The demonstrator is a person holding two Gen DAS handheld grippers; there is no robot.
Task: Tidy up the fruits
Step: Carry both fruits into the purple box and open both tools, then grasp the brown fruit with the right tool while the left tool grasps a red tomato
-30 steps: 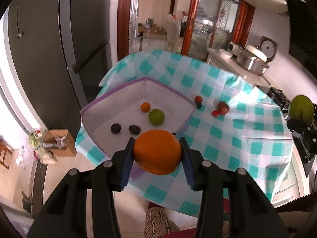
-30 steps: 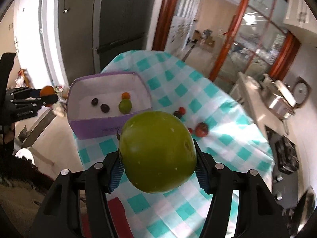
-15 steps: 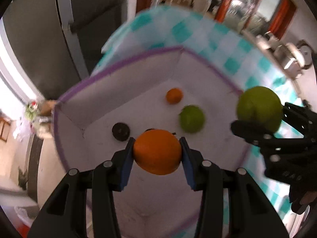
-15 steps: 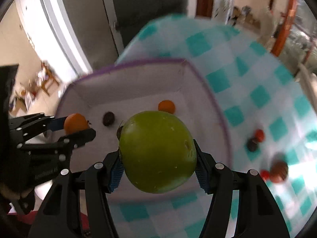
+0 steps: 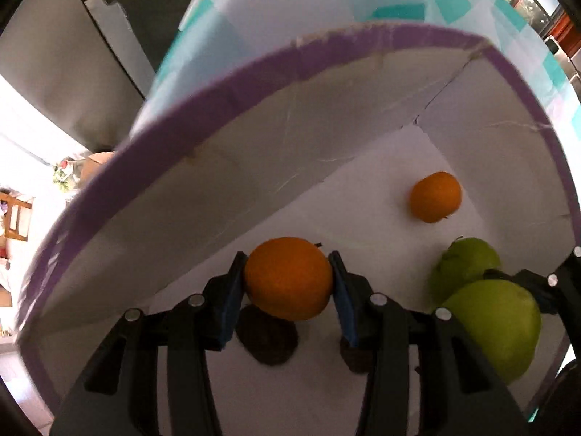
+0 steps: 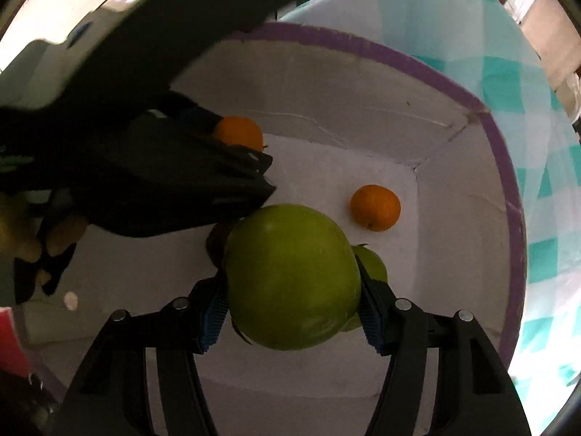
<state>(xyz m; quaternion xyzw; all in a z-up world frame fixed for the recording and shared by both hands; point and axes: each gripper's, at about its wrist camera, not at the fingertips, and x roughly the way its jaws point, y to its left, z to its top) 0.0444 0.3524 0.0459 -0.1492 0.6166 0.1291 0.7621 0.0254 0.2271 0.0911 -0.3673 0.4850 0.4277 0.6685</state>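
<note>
My left gripper is shut on an orange and holds it low inside the purple-rimmed white box. My right gripper is shut on a large green apple, also inside the box; apple and gripper show at the right of the left wrist view. On the box floor lie a small orange, a smaller green fruit and two dark fruits, partly hidden under my fingers. The left gripper with its orange crosses the right wrist view.
The box stands on a table with a teal-and-white checked cloth. The box walls close in on both grippers. A dark door and a bright floor lie beyond the table's left edge.
Both grippers have moved forward and down from above the table into the box, still holding their fruits. They now sit close together near the box floor.
</note>
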